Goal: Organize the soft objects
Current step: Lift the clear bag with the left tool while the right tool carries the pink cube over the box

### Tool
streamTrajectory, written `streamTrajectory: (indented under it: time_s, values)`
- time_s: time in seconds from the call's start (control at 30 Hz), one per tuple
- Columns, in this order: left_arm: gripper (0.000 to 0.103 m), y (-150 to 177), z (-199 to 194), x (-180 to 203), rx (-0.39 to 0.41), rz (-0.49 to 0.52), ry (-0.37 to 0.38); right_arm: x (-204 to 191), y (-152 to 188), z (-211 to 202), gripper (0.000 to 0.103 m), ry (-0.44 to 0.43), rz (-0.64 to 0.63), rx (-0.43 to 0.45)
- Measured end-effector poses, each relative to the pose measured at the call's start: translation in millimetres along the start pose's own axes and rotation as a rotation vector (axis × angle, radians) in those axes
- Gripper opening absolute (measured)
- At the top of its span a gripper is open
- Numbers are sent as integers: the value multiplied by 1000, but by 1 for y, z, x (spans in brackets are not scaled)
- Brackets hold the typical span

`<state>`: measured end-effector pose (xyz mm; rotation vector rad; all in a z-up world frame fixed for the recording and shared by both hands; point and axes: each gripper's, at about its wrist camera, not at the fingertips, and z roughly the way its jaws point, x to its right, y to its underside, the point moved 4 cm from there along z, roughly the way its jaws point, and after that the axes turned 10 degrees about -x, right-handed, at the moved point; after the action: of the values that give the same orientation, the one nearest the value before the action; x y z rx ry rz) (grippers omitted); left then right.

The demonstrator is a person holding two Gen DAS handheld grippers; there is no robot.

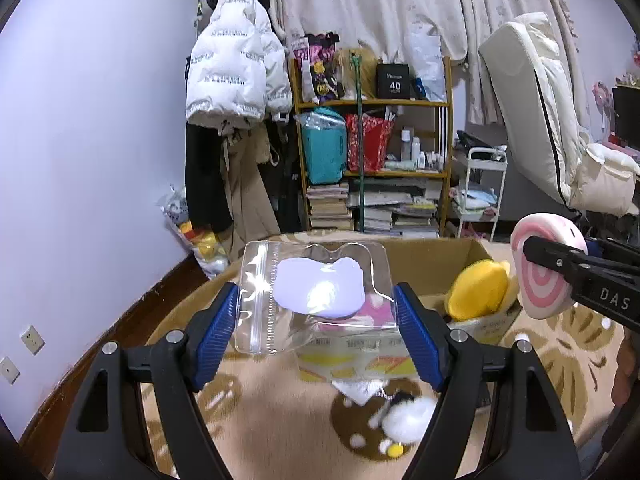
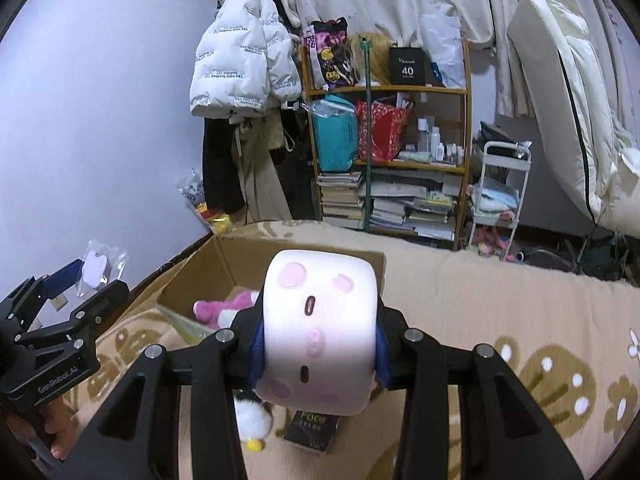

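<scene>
A clear zip bag with a lilac squishy is clamped between the left gripper pads, held flat above the near wall of the cardboard box. A pink-swirl marshmallow squishy is pinched across its width by the right gripper. The box lies ahead and below both; its opening is judged nearer the left gripper. A yellow plush and a pink plush are seen inside.

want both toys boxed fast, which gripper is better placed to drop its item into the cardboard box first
Left, probably. The left gripper holds the clear bag over the cardboard box. The right gripper, shut on the pink-and-white squishy, looks nearer its rim.
</scene>
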<state>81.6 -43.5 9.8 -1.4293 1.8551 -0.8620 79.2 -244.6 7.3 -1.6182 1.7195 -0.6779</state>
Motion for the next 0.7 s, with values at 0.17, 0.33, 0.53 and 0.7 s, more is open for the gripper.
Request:
streamTrajectory:
  time_s: [0.17,0.33,0.53,0.7]
  values:
    - [76,-16,6,3,24,20,2,-1,-19,9,44,2,-15,27]
    - [76,-34,18,7,47,51,1,-2,-35,15,44,2,-39,48]
    - [76,-44,36,10,43,54,-6,-1,-46,27,44,9,-64,59]
    - [77,-41,48,10,29,53,5,0,-51,36,44,-2,-67,78]
